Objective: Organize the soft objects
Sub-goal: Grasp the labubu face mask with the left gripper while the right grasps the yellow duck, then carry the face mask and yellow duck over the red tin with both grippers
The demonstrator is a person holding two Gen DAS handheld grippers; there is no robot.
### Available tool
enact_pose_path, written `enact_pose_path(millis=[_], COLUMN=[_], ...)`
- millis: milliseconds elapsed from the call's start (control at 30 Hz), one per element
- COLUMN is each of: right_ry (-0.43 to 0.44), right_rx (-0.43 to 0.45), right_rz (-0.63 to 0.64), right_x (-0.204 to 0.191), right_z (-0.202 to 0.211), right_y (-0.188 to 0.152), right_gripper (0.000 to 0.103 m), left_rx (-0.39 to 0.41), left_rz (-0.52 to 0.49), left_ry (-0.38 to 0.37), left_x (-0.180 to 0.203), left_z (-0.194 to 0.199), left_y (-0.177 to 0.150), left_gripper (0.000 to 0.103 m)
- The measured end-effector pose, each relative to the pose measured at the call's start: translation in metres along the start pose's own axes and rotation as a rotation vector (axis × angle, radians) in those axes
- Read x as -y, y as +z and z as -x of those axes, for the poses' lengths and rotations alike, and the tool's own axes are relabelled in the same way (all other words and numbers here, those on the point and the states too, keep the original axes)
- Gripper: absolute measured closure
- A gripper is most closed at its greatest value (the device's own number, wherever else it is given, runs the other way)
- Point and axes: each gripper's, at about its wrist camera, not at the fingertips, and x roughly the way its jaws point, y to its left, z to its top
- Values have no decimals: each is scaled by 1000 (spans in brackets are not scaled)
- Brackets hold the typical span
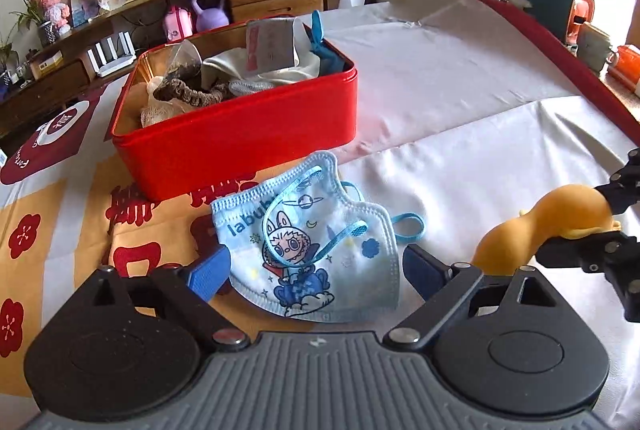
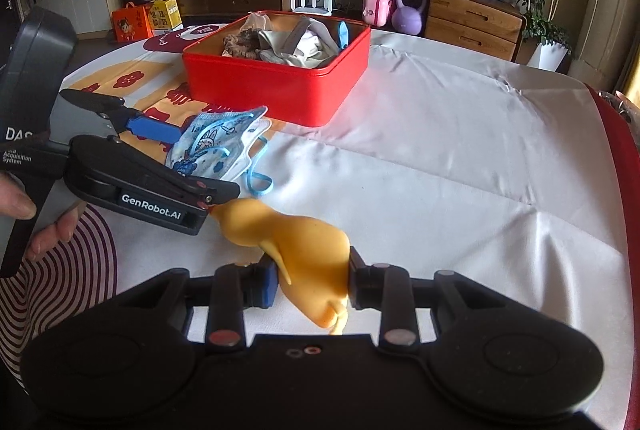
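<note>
Left claw (image 1: 316, 270) spread wide, straddling face mask (image 1: 308, 242) for pickup; right claw (image 2: 312, 284) clamped on yellow toy (image 2: 304, 250); red tin (image 1: 240, 146) at 11 o'clock.

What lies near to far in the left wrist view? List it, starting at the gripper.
left gripper → face mask → red tin → purple kettlebell
</note>
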Motion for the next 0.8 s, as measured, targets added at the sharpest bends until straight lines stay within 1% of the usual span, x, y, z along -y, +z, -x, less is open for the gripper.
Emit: enact_pose_path(millis=[100, 200, 267, 300, 333, 367, 400, 433, 500, 533, 567, 600, 700, 800], right_ry=[0, -1, 0, 0, 0, 0, 1, 2, 2, 3, 3, 1, -2, -5], right_rx=[-5, -7, -8, -9, -11, -11, -12, -14, -14, -15, -15, -15, -5, 11], right_rz=[-1, -1, -3, -2, -2, -2, -2, -1, 3, 5, 5, 5, -6, -21], right_x=[1, 2, 2, 2, 2, 2, 1, 0, -1, -2, -2, -2, -2, -2], right_z=[-3, -5, -6, -6, -7, -8, -8, -8, -9, -9, -9, -9, -6, 0], right_y=[0, -1, -1, -1, -2, -2, -2, -2, -2, -2, -2, -1, 0, 4], right_gripper=[71, 71, 71, 71, 71, 71, 71, 71, 71, 71, 71, 71, 71, 71], left_rx=[5, 20, 31, 38, 45, 49, 51, 52, 55, 57, 60, 60, 56, 67], left_rz=[14, 24, 28, 34, 39, 32, 23, 16, 9, 10, 15, 19, 48, 47], left_ry=[-7, 12, 20, 4, -15, -11, -10, -12, -12, -16, -17, -6, -9, 8], left_x=[-2, -3, -3, -4, -4, -2, 0, 1, 4, 4, 3, 2, -3, -7], left_z=[-5, -7, -7, -7, -6, -5, -4, -4, -3, -3, -3, -3, -1, 4], left_y=[-1, -1, 0, -1, -1, 0, 1, 2, 3, 3, 2, 2, 3, 2], left_gripper=[9, 10, 21, 33, 42, 47, 61, 71, 73, 83, 90, 95, 97, 98])
